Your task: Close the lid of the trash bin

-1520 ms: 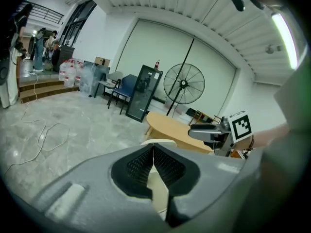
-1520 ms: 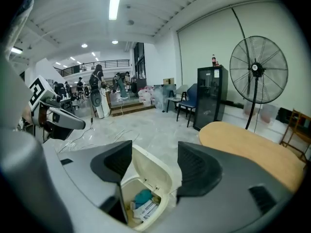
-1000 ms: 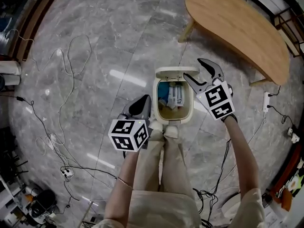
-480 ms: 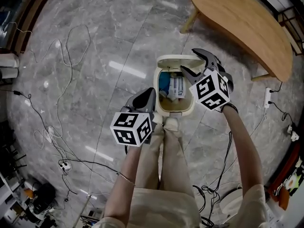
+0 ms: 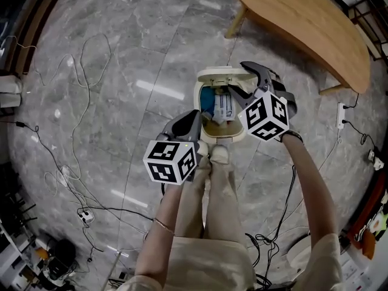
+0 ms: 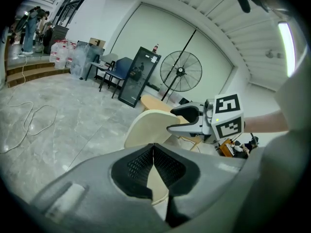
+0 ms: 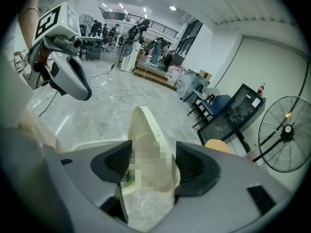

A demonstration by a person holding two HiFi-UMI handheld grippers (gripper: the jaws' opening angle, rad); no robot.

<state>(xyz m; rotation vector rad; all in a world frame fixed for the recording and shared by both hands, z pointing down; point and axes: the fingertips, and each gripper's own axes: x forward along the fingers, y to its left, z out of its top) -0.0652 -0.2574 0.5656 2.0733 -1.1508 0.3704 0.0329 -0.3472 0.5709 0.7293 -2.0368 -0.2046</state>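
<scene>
The cream trash bin (image 5: 209,137) stands on the floor just in front of the person's shoes, with packaging inside. Its lid (image 5: 219,73) is up at the far rim. My right gripper (image 5: 241,79) is open at the lid's right end. In the right gripper view the upright lid (image 7: 148,130) stands between the spread jaws of the right gripper (image 7: 153,161). My left gripper (image 5: 191,116) is shut and holds nothing, just left of the bin's rim. From the left gripper (image 6: 153,147) the lid (image 6: 148,125) shows ahead, with the right gripper (image 6: 187,121) at it.
A curved wooden table (image 5: 303,23) stands at the back right. Loose cables (image 5: 79,71) lie over the marble floor at left, and a power strip (image 5: 339,115) with cords lies at right. A floor fan (image 6: 181,71) and chairs stand farther off.
My right gripper has moved left and forward until its open jaws straddle the lid. The left gripper has edged up closer to the bin's left rim. The lid still stands up.
</scene>
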